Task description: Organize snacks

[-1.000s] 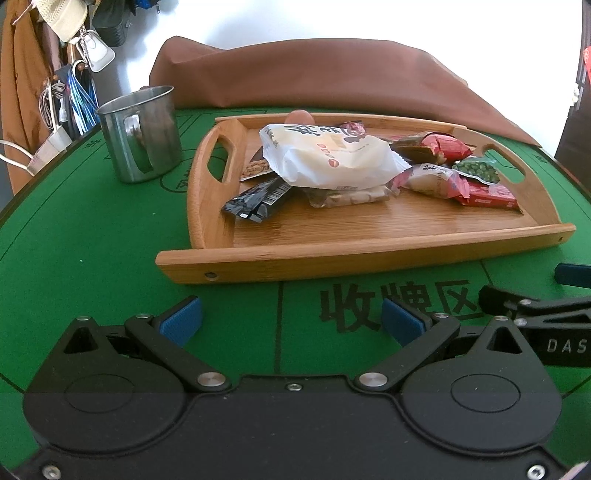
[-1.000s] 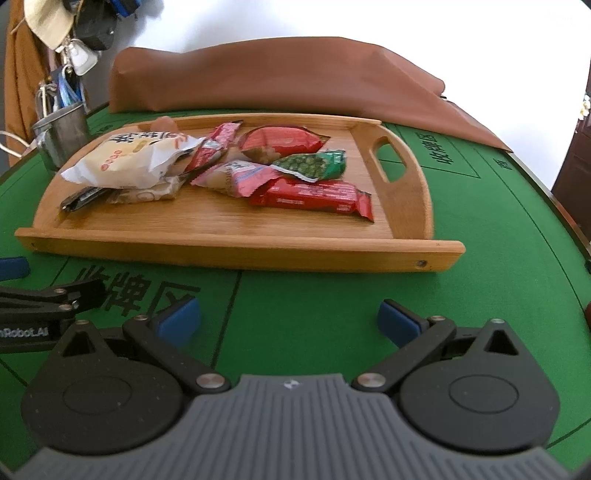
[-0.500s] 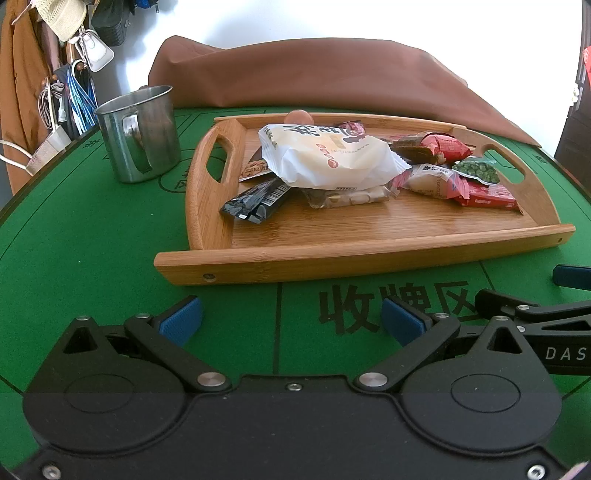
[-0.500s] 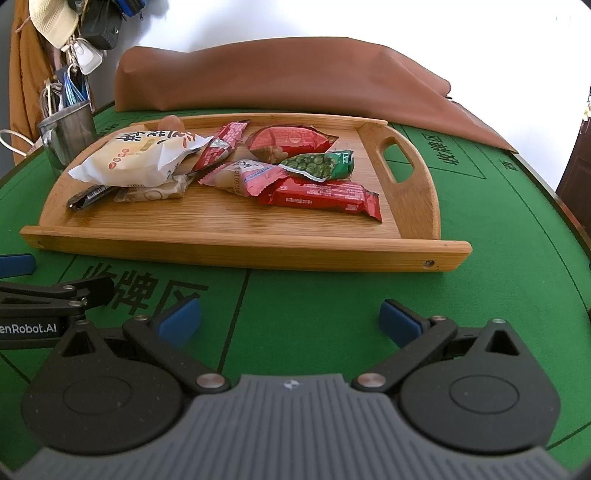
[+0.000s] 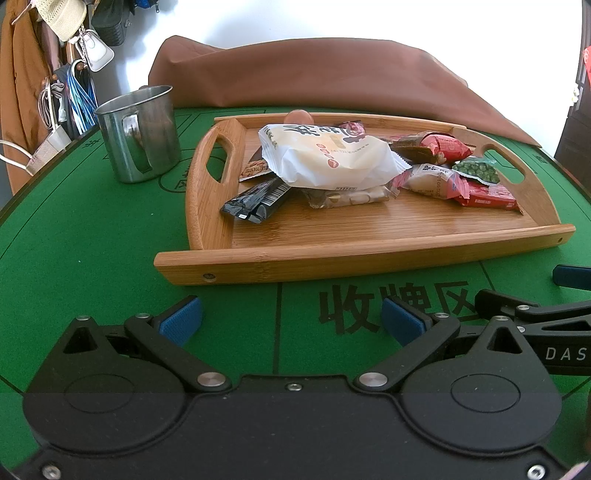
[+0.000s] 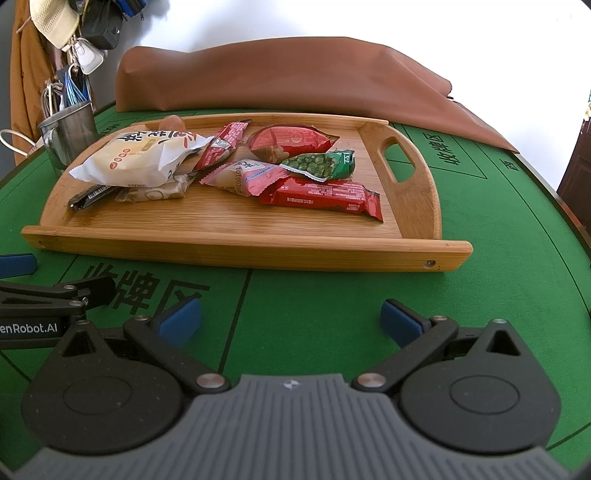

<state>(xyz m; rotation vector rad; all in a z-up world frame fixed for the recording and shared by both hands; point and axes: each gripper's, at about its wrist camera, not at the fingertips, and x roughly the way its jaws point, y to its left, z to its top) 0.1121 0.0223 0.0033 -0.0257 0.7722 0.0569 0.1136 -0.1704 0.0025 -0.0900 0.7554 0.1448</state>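
Observation:
A bamboo tray [image 5: 362, 254] [image 6: 236, 247] sits on the green felt table and holds several snack packets. A big white packet [image 5: 328, 155] [image 6: 136, 158] lies on top at its left, a black bar [image 5: 255, 201] beside it. A long red bar [image 6: 321, 195], a green pea packet [image 6: 317, 164] and a pink packet [image 6: 240, 175] lie toward the right. My left gripper [image 5: 291, 321] hovers open in front of the tray's near rail, nothing between its fingers. My right gripper [image 6: 290, 319] is also open and empty, just short of the tray.
A steel mug [image 5: 138, 133] [image 6: 68, 131] stands left of the tray. A brown cloth heap [image 5: 332, 74] [image 6: 280, 74] lies behind it. Bags and a hat [image 5: 62, 18] hang at far left. Bare felt [image 6: 498, 221] stretches right of the tray.
Both grippers have drawn back slightly and the right one has risen a little, so the tray sits lower in its view. Nothing on the tray moved; both stay open.

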